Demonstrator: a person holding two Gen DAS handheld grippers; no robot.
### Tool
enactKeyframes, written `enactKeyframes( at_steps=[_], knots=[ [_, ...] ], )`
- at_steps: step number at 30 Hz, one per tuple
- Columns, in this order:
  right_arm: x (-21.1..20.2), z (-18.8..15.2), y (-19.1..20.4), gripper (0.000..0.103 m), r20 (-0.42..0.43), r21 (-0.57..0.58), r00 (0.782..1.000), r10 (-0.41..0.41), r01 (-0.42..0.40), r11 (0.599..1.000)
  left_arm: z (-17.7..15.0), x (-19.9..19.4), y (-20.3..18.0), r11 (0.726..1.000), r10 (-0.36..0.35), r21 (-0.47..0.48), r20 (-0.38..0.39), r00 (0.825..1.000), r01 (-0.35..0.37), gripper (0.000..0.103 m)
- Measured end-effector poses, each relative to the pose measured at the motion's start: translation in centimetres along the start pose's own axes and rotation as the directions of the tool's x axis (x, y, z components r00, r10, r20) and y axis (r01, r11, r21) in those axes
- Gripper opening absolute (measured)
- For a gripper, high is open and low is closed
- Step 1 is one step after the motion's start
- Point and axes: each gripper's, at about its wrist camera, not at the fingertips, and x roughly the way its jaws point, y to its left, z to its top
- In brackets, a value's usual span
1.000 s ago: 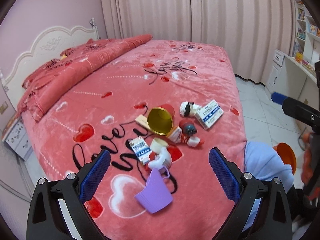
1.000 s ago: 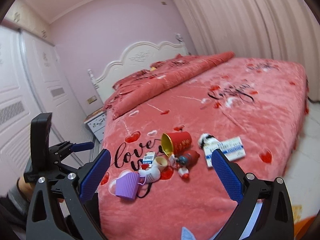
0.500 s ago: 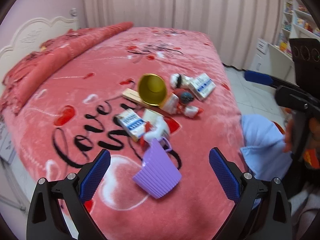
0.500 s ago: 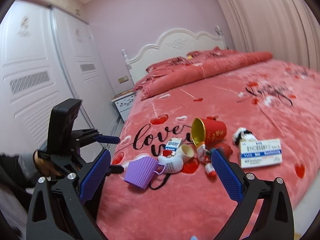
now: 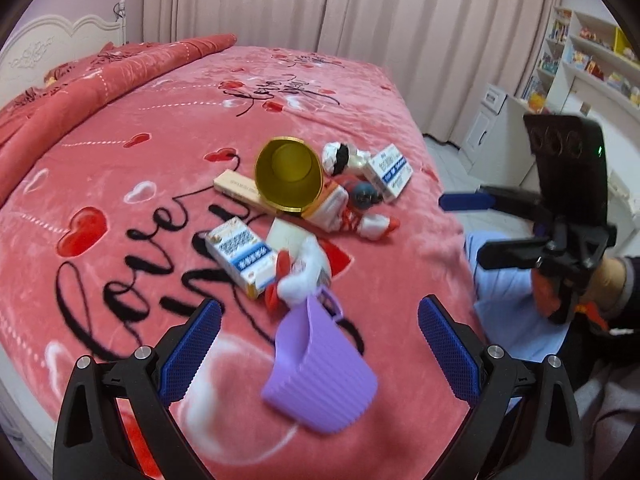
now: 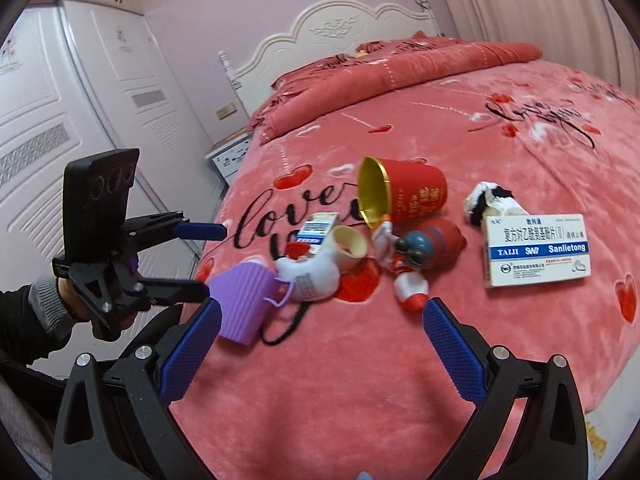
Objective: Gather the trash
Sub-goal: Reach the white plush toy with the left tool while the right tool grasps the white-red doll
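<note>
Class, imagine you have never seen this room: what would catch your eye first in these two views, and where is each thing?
A jumble of small trash sits mid-bed on the pink heart-print blanket. Most striking is the tipped red paper cup with a gold inside, its mouth facing the left wrist camera. Nearest the open left gripper lies a ribbed purple silicone cup; a white and blue medicine box lies at the pile's right edge in the right wrist view.

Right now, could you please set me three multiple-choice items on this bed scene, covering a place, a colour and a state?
1. Which item lies nearest the left gripper?
A. purple cup
B. red cup
C. large white medicine box

2. The red cup's inside is:
A. white
B. gold
C. blue

3. The red cup is:
A. upright
B. held
C. on its side

Answers: 1 A, the purple cup sits between the left gripper's open fingers; 2 B, its mouth shows gold; 3 C, its mouth faces sideways on the bedspread.
</note>
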Motion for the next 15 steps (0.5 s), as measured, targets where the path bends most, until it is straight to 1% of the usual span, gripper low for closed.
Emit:
enactKeyframes(
  at_steps=[4,7,8,9,10,13,14,15],
  knots=[
    [0.7,0.3,-0.6,0.099,-0.018,-0.024,1.0,-0.01,0.009,1.0,1.0,1.7,0.3,0.999,-0.018,0.027,-0.033,0.999,0.019,0.097],
    [1.1,0.3,-0.9,0.098,-0.028,-0.028,1.0,0.009,-0.009,1.0,1.5,2.8,0.6,0.998,-0.053,0.024,-0.057,0.997,0.055,0.097],
    [1.3,0.3,-0.9,0.097,-0.029,-0.026,0.999,0.012,-0.013,1.0,1.6,3.0,0.7,0.997,-0.067,0.02,-0.06,0.996,0.069,0.086],
    [1.5,0.3,-1.1,0.096,-0.033,-0.021,0.999,0.015,-0.016,1.0,1.8,3.4,0.9,0.995,-0.094,0.015,-0.073,0.993,0.096,0.081],
    [1.6,0.4,-1.3,0.096,-0.035,-0.015,0.999,0.022,-0.023,1.0,1.9,3.7,1.0,0.994,-0.106,0.012,-0.086,0.991,0.107,0.079],
    [2.1,0.6,-1.6,0.095,-0.04,-0.002,0.999,0.035,-0.035,0.999,2.4,4.4,1.4,0.996,-0.089,0.02,-0.098,0.991,0.091,0.079],
    [2.3,0.8,-1.6,0.089,-0.042,-0.002,0.998,0.044,-0.044,0.999,2.5,4.4,1.7,0.996,-0.085,0.015,-0.097,0.992,0.087,0.079],
    [2.4,0.9,-1.5,0.086,-0.043,-0.002,0.998,0.054,-0.054,0.999,2.6,4.4,2.1,0.996,-0.088,0.002,-0.094,0.992,0.089,0.079]
  ],
)
